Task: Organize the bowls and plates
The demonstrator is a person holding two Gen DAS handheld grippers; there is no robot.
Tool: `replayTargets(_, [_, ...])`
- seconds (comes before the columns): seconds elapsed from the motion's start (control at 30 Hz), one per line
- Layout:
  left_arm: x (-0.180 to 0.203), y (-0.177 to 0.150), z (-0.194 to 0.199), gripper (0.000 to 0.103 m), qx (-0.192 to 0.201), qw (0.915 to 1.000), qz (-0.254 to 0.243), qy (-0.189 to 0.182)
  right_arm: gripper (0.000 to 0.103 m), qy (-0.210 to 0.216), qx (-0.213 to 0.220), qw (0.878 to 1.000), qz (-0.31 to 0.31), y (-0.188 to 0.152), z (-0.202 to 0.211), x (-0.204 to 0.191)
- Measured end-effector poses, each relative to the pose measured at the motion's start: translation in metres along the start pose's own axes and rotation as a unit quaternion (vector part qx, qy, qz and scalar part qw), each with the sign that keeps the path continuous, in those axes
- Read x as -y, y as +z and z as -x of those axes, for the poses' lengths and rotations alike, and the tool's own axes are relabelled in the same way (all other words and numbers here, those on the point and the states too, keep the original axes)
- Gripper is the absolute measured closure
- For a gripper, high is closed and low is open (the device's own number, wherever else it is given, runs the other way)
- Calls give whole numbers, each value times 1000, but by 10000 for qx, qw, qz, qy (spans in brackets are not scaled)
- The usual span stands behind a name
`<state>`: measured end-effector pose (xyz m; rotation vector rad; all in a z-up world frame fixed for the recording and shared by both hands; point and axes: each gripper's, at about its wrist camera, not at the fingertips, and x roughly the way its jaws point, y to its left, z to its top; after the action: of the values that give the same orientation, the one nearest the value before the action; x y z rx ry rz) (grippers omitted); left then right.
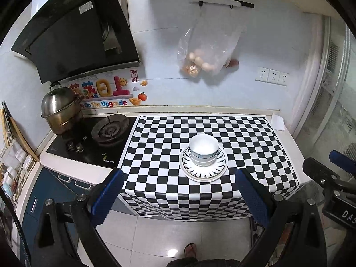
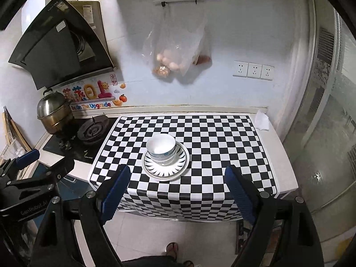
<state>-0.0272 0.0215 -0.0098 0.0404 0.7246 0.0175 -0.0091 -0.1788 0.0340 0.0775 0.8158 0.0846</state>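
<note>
White bowls with a blue band stand stacked on a pile of white plates with black dashes round the rim. The stack rests in the middle of the checkered cloth. My left gripper is open and empty, held back from the counter's front edge, above the floor. Beside it my right gripper is open and empty too, equally far from the stack. The right gripper shows at the right edge of the left wrist view, the left gripper at the left edge of the right wrist view.
A gas hob with a steel steamer pot lies left of the cloth under a black hood. A plastic bag of eggs hangs on the wall. A person's sandalled foot stands on the tiled floor below.
</note>
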Motion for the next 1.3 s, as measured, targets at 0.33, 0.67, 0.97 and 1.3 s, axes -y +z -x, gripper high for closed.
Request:
replayTargets(0.33, [2,-2,11,1,104,9999,-3,-4,14,-8,24,10000,3,-2,6,4])
replayTargets(0.67, [-1,2,16,1,167,9999,39,-21,14,-22,84,10000,-16,0,11,6])
replayTargets(0.97, [-2,4,16,1,180,9998,36,-8,13,-49,109,9999,-10,0,12,5])
replayTargets(1.3, [-4,4,18,1,192,9998,65,18,13,-4,101,9999,-26,0,11,6])
